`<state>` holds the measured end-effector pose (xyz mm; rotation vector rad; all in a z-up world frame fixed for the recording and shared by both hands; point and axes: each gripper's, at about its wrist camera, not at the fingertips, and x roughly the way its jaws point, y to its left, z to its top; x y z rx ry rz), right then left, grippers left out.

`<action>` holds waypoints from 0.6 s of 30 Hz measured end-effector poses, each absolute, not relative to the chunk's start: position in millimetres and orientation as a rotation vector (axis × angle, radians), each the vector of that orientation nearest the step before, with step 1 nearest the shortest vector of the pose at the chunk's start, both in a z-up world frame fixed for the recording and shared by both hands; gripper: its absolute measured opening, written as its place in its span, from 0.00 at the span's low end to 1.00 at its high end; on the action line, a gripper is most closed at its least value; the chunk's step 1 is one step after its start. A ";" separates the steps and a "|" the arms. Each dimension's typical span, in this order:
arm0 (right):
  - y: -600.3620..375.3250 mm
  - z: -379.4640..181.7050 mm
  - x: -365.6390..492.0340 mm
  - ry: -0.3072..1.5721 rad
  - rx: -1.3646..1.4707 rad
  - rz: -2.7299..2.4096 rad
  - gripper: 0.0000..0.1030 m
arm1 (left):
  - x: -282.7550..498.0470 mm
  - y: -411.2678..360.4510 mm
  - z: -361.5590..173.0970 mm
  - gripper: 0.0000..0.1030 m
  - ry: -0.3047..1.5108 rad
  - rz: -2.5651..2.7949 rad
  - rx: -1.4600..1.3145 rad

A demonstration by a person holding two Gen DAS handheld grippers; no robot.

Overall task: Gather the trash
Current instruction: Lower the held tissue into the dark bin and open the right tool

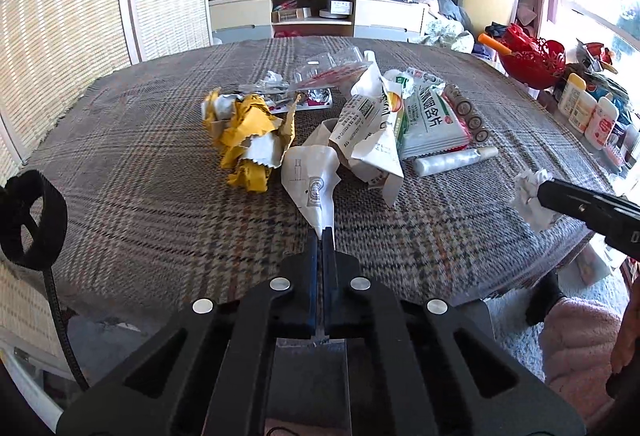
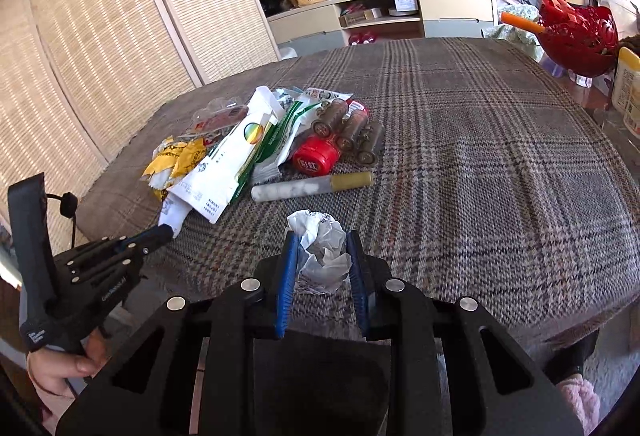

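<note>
A pile of trash lies on the plaid tablecloth [image 1: 140,171]: a crumpled yellow wrapper [image 1: 244,135], white paper sheets [image 1: 360,139], green-and-white packets [image 1: 430,119], several batteries [image 1: 468,111] and a white tube [image 1: 456,159]. My left gripper [image 1: 322,232] is shut on the tip of a white paper sheet [image 1: 314,179]; it also shows in the right wrist view [image 2: 160,234]. My right gripper [image 2: 322,236] is shut on a crumpled white paper ball [image 2: 322,248], near the table's front edge; it shows at the right in the left wrist view [image 1: 540,191].
A red basket [image 1: 534,63] and several bottles [image 1: 584,107] stand at the table's right edge. A red cap [image 2: 316,155] lies by the batteries. A TV cabinet [image 1: 316,13] stands behind the table, woven screens [image 1: 60,15] to the left.
</note>
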<state>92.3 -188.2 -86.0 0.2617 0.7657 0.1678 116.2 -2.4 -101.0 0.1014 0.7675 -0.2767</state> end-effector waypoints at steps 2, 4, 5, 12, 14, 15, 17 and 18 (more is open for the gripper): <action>-187.9 -85.4 87.1 0.763 0.263 0.170 0.25 | 108.0 0.5 -98.0 0.00 0.758 -0.275 0.102; -186.4 -83.4 79.7 0.756 0.262 0.173 0.25 | 96.9 3.5 -94.4 0.00 0.749 -0.276 0.096; -185.4 -82.1 75.8 0.752 0.259 0.176 0.25 | 93.3 5.7 -92.4 0.00 0.745 -0.277 0.092; -180.2 -72.1 43.2 0.719 0.252 0.210 0.25 | 51.0 6.7 -82.8 0.00 0.703 -0.296 0.105; -180.0 -69.7 32.0 0.708 0.250 0.215 0.25 | 39.3 6.2 -80.2 0.00 0.694 -0.305 0.110; -180.1 -68.8 26.7 0.703 0.251 0.220 0.25 | 31.4 5.6 -79.1 0.00 0.687 -0.312 0.113; -179.5 -69.1 18.9 0.699 0.252 0.225 0.25 | 19.5 3.8 -78.0 0.00 0.680 -0.323 0.118; -179.3 -69.8 14.0 0.696 0.250 0.225 0.26 | 13.8 3.2 -78.5 0.00 0.678 -0.328 0.118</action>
